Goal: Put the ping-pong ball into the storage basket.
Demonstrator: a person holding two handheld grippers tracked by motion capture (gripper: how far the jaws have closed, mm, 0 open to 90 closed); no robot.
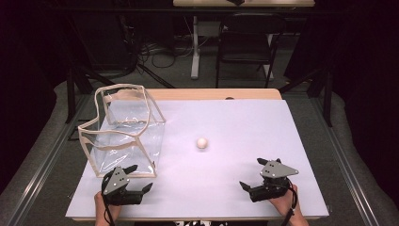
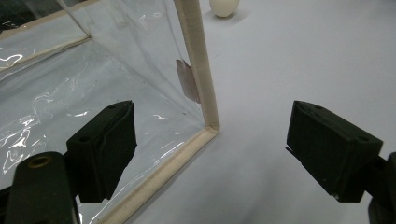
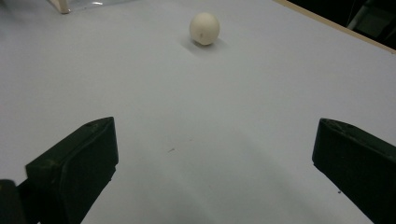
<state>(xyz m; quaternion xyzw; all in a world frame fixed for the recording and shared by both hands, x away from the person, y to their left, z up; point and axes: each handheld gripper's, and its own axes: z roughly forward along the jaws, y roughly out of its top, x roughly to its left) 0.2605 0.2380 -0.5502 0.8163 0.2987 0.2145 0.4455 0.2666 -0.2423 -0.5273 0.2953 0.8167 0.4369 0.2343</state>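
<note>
Both tools, left tool (image 1: 139, 177) and right tool (image 1: 254, 173), gape wide, ball (image 1: 202, 143) untouched between them

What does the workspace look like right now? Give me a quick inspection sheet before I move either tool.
Surface: white sheet over a wooden table, flat, a small dark speck in the right gripper view.
Job's things: cream ball alone mid-sheet; clear plastic bag with beige trim standing open at the left.
Clutter: nothing seen.
Grippers: left tool open, just in front of the bag's near corner; right tool open, aimed at the ball, well short of it.
Cables: one trails from each tool; more lie on the floor behind the table.
Surroundings: folding chair, a table leg, dark curtains.
</note>
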